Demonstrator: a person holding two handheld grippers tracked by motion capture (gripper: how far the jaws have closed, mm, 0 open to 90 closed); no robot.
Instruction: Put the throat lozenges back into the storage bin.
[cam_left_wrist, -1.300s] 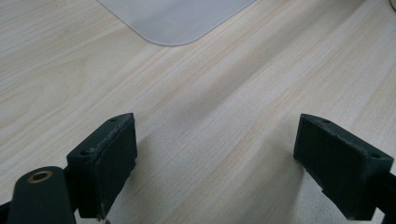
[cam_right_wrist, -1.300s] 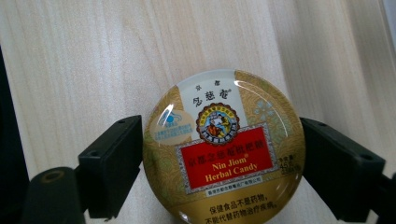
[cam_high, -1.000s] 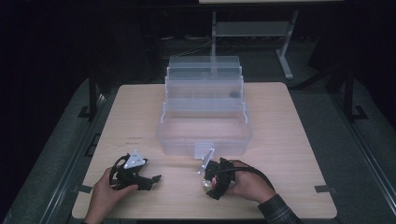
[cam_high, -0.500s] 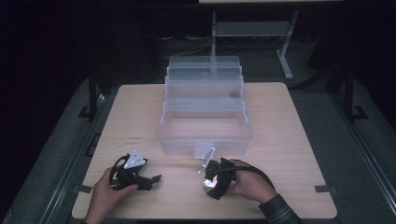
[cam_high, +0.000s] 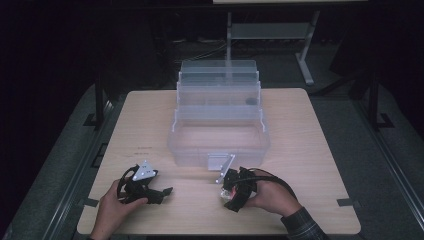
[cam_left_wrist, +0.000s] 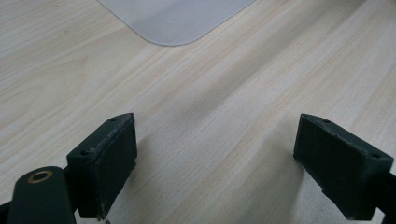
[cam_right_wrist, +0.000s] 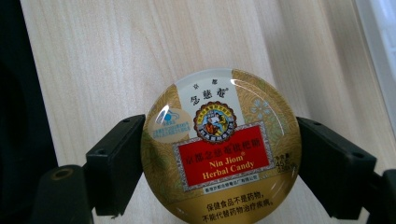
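Scene: a person at a pale wood bench works 2 hand-held grippers in front of an opened clear plastic tiered organizer box.
Right gripper: its jaws are pinched on the rim of a round gold candy tin, one pad at 9 o'clock and one at 3 o'clock of the lid; in the high view the tin sits at that gripper's tip, at 6 o'clock from the box's front latch.
Left gripper: jaws spread wide with nothing between them, low over bare bench at 7 o'clock of the box; a rounded corner of translucent plastic lies at 12 o'clock in its own view.
Risk, slip: the pads meet a smooth, curved metal edge on 2 narrow patches, so a quick swing or tilt could probably let the tin pivot or squirt out.
Risk, collision: the open latch flap stands close to the tin, and a low lift toward the box could likely clip it or the front wall.
Risk, drop: released high, the tin may land on edge and roll.
Readable writing: "Nin Jiom Herbal Candy" in gold on a red panel, Chinese characters above and below, "45" at the panel's right end.
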